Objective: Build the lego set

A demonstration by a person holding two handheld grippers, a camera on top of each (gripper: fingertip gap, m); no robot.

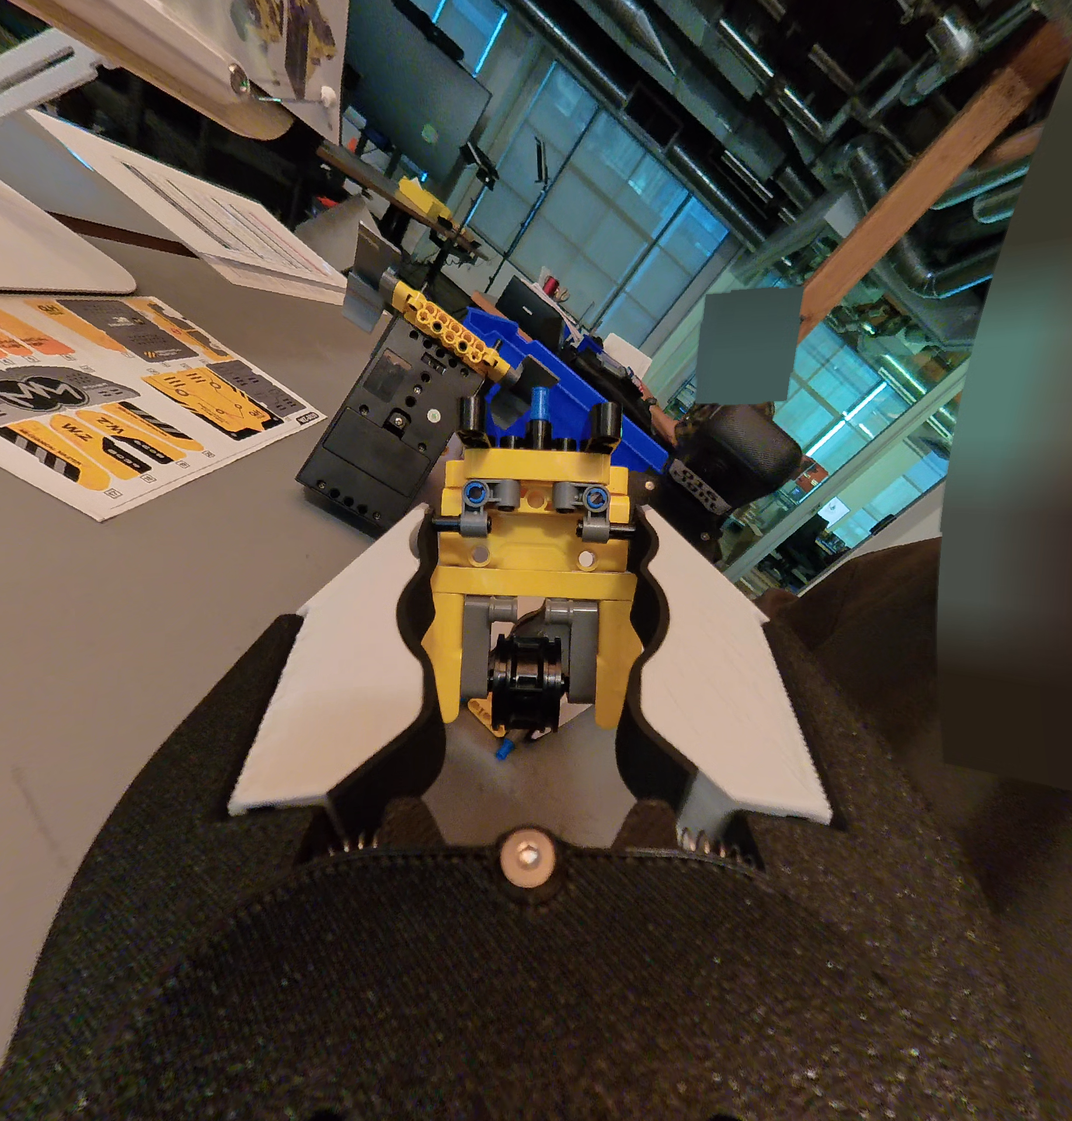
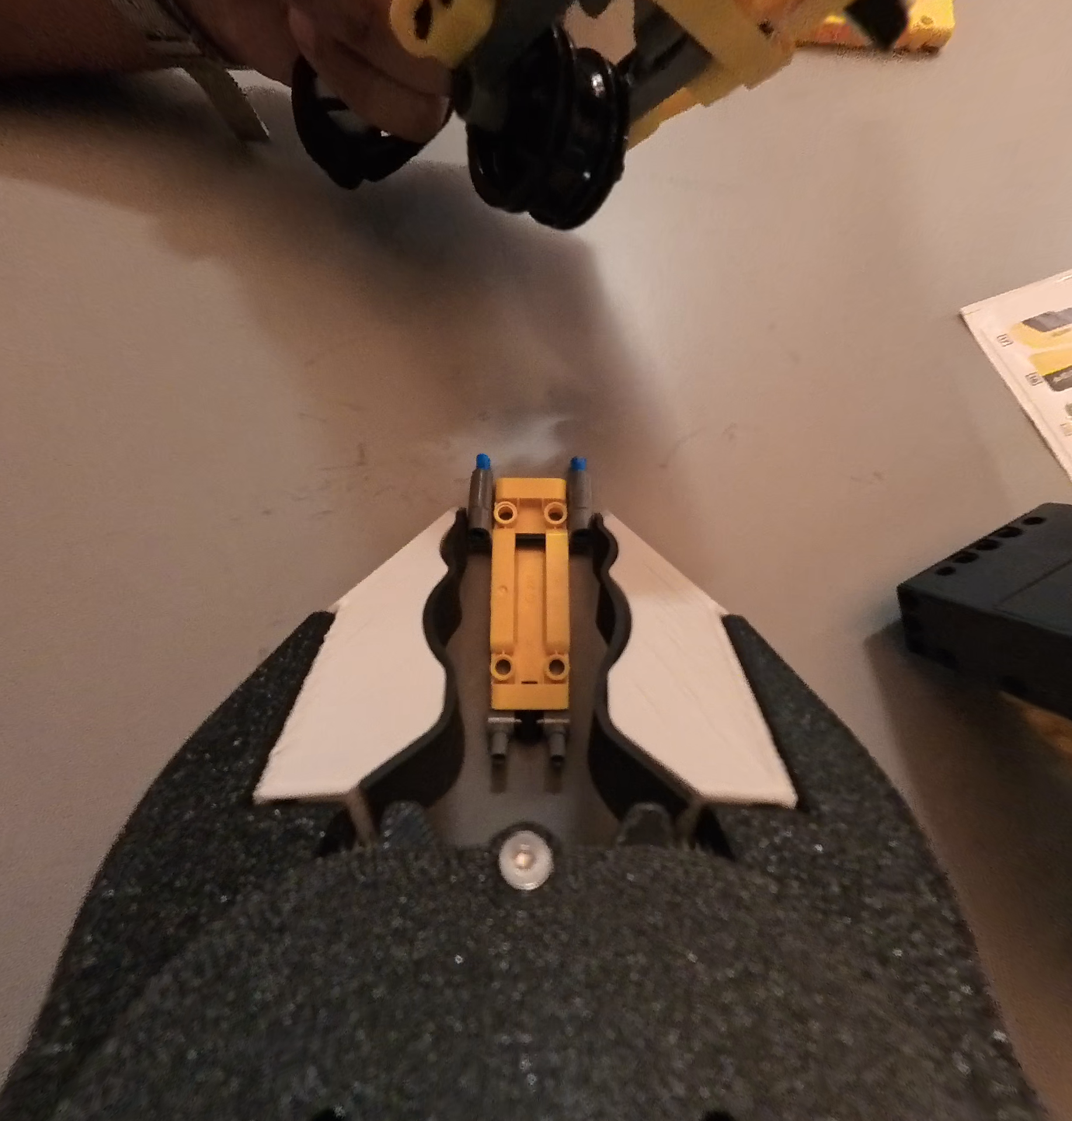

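My left gripper (image 1: 532,523) is shut on a yellow brick-built assembly (image 1: 530,546) with grey connectors, black pins on top and a black wheel hub (image 1: 524,679) at its near end. It is held above the grey table (image 1: 157,606). My right gripper (image 2: 530,523) is shut on a small yellow panel piece (image 2: 529,612), gripped at the fingertips by its two grey pins with blue tips (image 2: 480,497). The yellow assembly (image 2: 703,67) and its black wheel hub (image 2: 546,158) show blurred at the top of the right wrist view, above and ahead of the small piece. A hand (image 2: 351,60) is beside it.
A black battery box (image 1: 382,437) with a yellow holed beam (image 1: 455,333) lies behind the assembly; it also shows at the right of the right wrist view (image 2: 1007,600). A sticker sheet (image 1: 127,400) lies to the left, a blue bin (image 1: 582,400) behind, a booklet (image 1: 248,242) farther back. The grippers' ends are close to 12 cm from one another.
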